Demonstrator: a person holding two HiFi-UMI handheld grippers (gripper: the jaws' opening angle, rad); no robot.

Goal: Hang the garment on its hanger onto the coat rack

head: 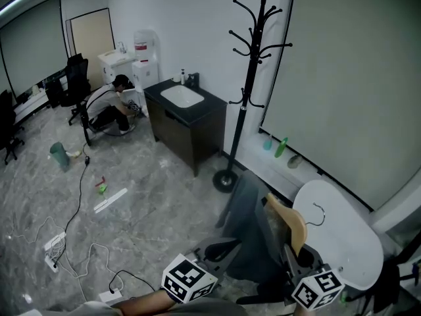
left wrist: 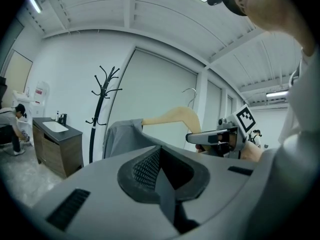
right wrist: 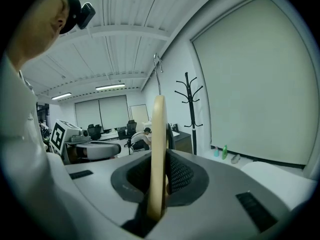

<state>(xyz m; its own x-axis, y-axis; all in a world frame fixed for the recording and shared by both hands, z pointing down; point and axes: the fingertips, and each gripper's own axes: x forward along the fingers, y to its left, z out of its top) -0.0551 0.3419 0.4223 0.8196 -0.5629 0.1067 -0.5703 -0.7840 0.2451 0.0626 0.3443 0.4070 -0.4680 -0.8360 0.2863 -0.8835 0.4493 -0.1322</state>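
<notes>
A wooden hanger [head: 291, 224] with a metal hook [head: 318, 213] carries a grey garment [head: 250, 232] low in the head view. My right gripper [right wrist: 159, 184] is shut on the hanger's wooden arm [right wrist: 158, 134], which stands edge-on between its pads. My left gripper [head: 220, 249] reaches to the garment's left edge, and a thin grey fold lies between its closed jaws [left wrist: 160, 176]. The black coat rack [head: 253, 78] stands apart by the far wall, its hooks bare. It also shows in the left gripper view, coat rack [left wrist: 100, 109], beyond the draped garment [left wrist: 122, 136].
A white round table [head: 348, 242] is just right of the hanger. A dark cabinet with a sink [head: 187, 120] stands left of the rack's base [head: 225, 180]. A person [head: 112, 107] crouches further back. Cables [head: 72, 236] trail over the floor; bottles [head: 281, 147] line the wall ledge.
</notes>
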